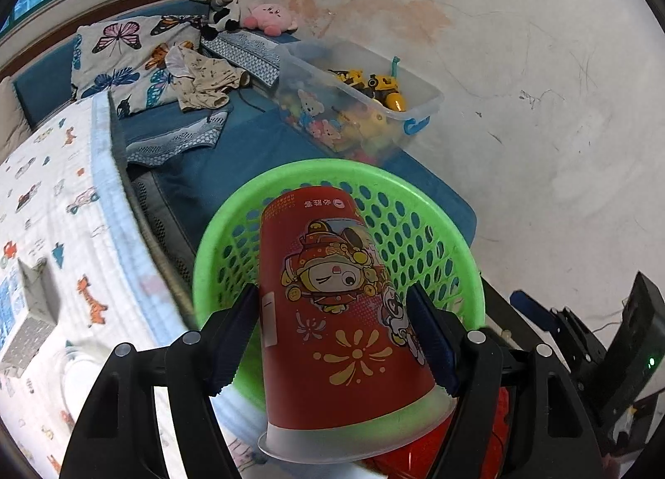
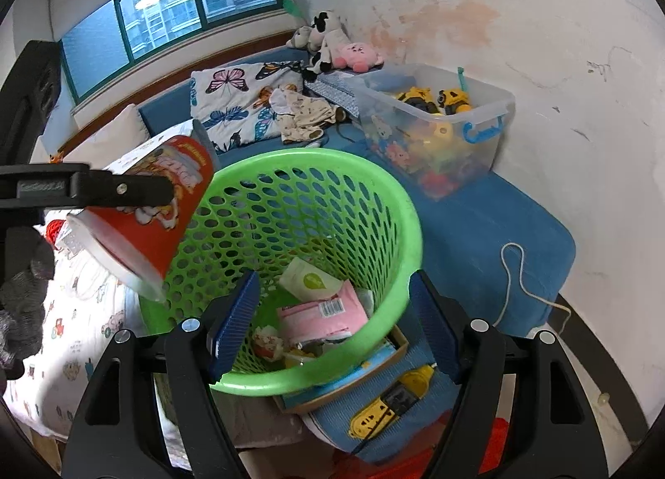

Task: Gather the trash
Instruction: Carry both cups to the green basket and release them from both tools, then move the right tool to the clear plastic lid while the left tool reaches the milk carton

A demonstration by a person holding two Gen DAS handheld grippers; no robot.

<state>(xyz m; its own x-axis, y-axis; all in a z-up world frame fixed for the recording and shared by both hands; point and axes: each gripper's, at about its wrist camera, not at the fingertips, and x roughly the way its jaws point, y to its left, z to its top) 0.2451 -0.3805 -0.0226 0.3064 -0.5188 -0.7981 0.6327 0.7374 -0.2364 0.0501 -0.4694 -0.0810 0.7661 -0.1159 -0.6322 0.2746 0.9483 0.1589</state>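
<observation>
Already wrappers (image 2: 320, 313) are lying in the green basket (image 2: 409, 229) while the left gripper (image 1: 332, 337), jaws gripping a red cup (image 1: 332, 313), is hovering over it and the right gripper (image 2: 332, 321), jaws open and empty, is waiting.

I was working in a home, in what looked like a child's bedroom. A bed sheet (image 1: 50, 238) printed with little cars and animals lay beside a blue cushioned bench (image 2: 490, 225) under a window (image 2: 166, 18) facing apartment blocks. Stuffed toys (image 2: 332, 47) sat in the corner, a butterfly pillow (image 2: 237, 101) leaned nearby, and a clear bin of toys (image 2: 440, 126) stood against the scribbled, stained wall (image 2: 561, 63).
</observation>
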